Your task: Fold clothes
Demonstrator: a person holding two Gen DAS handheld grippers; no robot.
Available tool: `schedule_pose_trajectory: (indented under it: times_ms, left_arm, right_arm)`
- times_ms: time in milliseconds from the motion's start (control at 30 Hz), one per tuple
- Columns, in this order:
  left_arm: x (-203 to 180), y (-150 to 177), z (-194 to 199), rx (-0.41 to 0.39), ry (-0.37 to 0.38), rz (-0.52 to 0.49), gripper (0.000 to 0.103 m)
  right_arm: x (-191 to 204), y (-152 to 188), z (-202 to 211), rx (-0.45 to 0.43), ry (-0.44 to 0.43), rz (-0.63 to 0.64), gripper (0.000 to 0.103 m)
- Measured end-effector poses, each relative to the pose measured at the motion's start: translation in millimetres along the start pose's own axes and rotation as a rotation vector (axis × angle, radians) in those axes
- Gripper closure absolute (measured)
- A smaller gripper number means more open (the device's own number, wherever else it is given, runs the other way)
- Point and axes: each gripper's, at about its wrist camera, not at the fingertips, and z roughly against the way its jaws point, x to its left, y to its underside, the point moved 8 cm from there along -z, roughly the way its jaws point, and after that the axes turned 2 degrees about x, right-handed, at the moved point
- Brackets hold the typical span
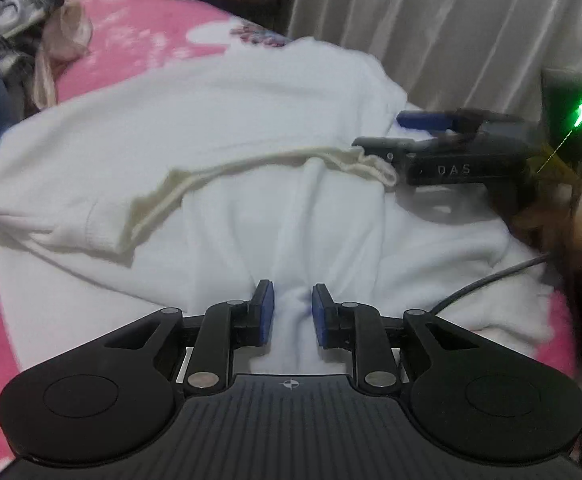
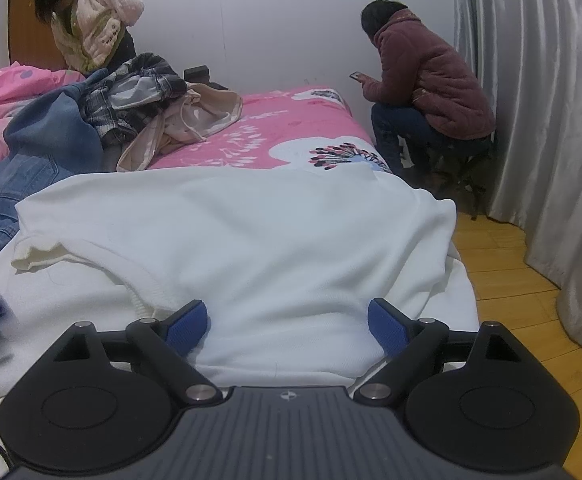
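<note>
Two grippers work over a white sweater [image 2: 251, 232] spread on a bed with a pink sheet [image 2: 291, 128]. In the left wrist view the left gripper [image 1: 292, 314] sits low over the near part of the sweater, its blue pads [image 1: 266, 310] partly apart, with a raised pinch of white cloth standing in the gap between them; whether the pads press that cloth I cannot tell. Across the same view the right gripper [image 1: 379, 140] reaches in from the right, a green light [image 1: 581, 114] glowing on its body, and the ribbed cream edge [image 1: 251, 164] of a folded-over part of the sweater runs up to its tip. The right wrist view shows that gripper's fingers [image 2: 387, 326] spread wide, the sweater lying under and between them without being clamped.

Beyond the sweater, at the bed's far left, lies a heap of other clothes [image 2: 131, 100]: denim, plaid and a beige piece. One person in a maroon jacket [image 2: 431, 76] crouches beside the bed near a grey curtain [image 2: 531, 100], holding a phone [image 2: 357, 76]; another in a pale jacket [image 2: 95, 32] stands behind the heap
</note>
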Motion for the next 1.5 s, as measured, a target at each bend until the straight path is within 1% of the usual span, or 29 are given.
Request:
schedule_pose_trajectory:
  times_ms: [133, 200, 267, 300, 367, 433, 467, 500, 533, 633, 667, 733, 767, 800, 833, 900, 1000, 1033, 1067, 1100, 1133, 1167, 1267, 1333, 1367, 1433, 1500]
  left_arm:
    - [5, 23, -7, 0.052, -0.06, -0.019, 0.082]
    - [8, 34, -11, 0.077, -0.09, -0.028, 0.081]
    - [14, 38, -8, 0.082, -0.089, 0.007, 0.081]
    - [15, 38, -8, 0.08, -0.095, 0.023, 0.081]
    - [9, 39, -11, 0.07, -0.127, 0.011, 0.081]
    - [2, 42, -12, 0.042, -0.166, -0.039, 0.081]
    - [-1, 44, -13, 0.027, -0.183, -0.063, 0.081]
    - [-3, 45, -12, 0.02, -0.194, -0.067, 0.081]
    - [-3, 45, -12, 0.016, -0.204, -0.065, 0.081]
    - [-4, 44, -12, 0.02, -0.22, -0.063, 0.081]
    - [-5, 44, -12, 0.025, -0.223, -0.062, 0.081]
    - [-4, 44, -10, 0.025, -0.224, -0.061, 0.081]
    - [-4, 44, -10, 0.024, -0.222, -0.054, 0.081]
    - [-3, 44, -10, 0.023, -0.22, -0.043, 0.081]
    - [-2, 44, -10, 0.021, -0.218, -0.031, 0.081]
    - [-3, 45, -10, 0.015, -0.22, -0.029, 0.081]
    - [-3, 47, -10, 0.005, -0.22, -0.036, 0.081]
    - [-3, 47, -10, 0.003, -0.219, -0.033, 0.081]
    - [-2, 47, -10, 0.002, -0.218, -0.03, 0.081]
    - [-2, 47, -10, 0.001, -0.217, -0.027, 0.081]
    - [-2, 47, -10, 0.001, -0.215, -0.023, 0.081]
    - [-2, 47, -10, 0.002, -0.215, -0.022, 0.081]
    - [-2, 46, -10, 0.006, -0.217, -0.022, 0.081]
    - [-2, 46, -10, 0.005, -0.219, -0.024, 0.081]
    - [-1, 46, -9, 0.002, -0.218, -0.023, 0.081]
    - [0, 46, -8, -0.006, -0.213, -0.019, 0.081]
    - [1, 47, -6, -0.014, -0.203, -0.013, 0.081]
  right_arm:
    - [-3, -2, 3, 0.005, -0.009, -0.021, 0.013]
    - [-4, -2, 7, 0.011, 0.0, -0.023, 0.013]
    - [-5, -3, 11, 0.014, 0.011, -0.027, 0.013]
    - [-8, -3, 15, 0.019, 0.034, -0.025, 0.013]
    - [-10, -5, 27, 0.023, 0.093, -0.013, 0.013]
    - [-8, -11, 48, 0.011, 0.158, 0.008, 0.014]
    - [0, -14, 65, -0.022, 0.122, 0.017, 0.014]
    - [11, -14, 80, -0.045, 0.059, 0.028, 0.014]
    - [23, -6, 83, -0.015, 0.03, 0.06, 0.014]
    - [57, 24, 82, 0.116, -0.024, 0.174, 0.014]
    - [58, 31, 80, 0.158, -0.015, 0.173, 0.014]
    - [53, 41, 75, 0.241, 0.019, 0.149, 0.014]
    - [48, 43, 76, 0.282, 0.019, 0.09, 0.014]
    - [43, 44, 79, 0.317, 0.008, 0.042, 0.013]
    - [42, 48, 84, 0.341, -0.007, 0.032, 0.013]
    - [43, 56, 95, 0.392, -0.034, 0.054, 0.013]
    - [34, 62, 115, 0.468, -0.084, 0.007, 0.013]
    - [28, 60, 123, 0.474, -0.071, 0.001, 0.013]
    - [22, 58, 130, 0.475, -0.05, -0.001, 0.013]
    - [14, 51, 137, 0.447, -0.004, 0.009, 0.013]
    - [8, 41, 143, 0.404, 0.038, 0.02, 0.013]
    - [5, 28, 145, 0.35, 0.056, 0.017, 0.013]
    - [6, -11, 130, 0.206, 0.005, -0.035, 0.013]
    - [16, -35, 109, 0.115, -0.045, -0.036, 0.013]
    - [22, -43, 93, 0.08, -0.069, -0.017, 0.013]
    - [29, -45, 60, 0.098, -0.092, 0.016, 0.013]
    - [26, -26, 23, 0.231, -0.037, 0.013, 0.013]
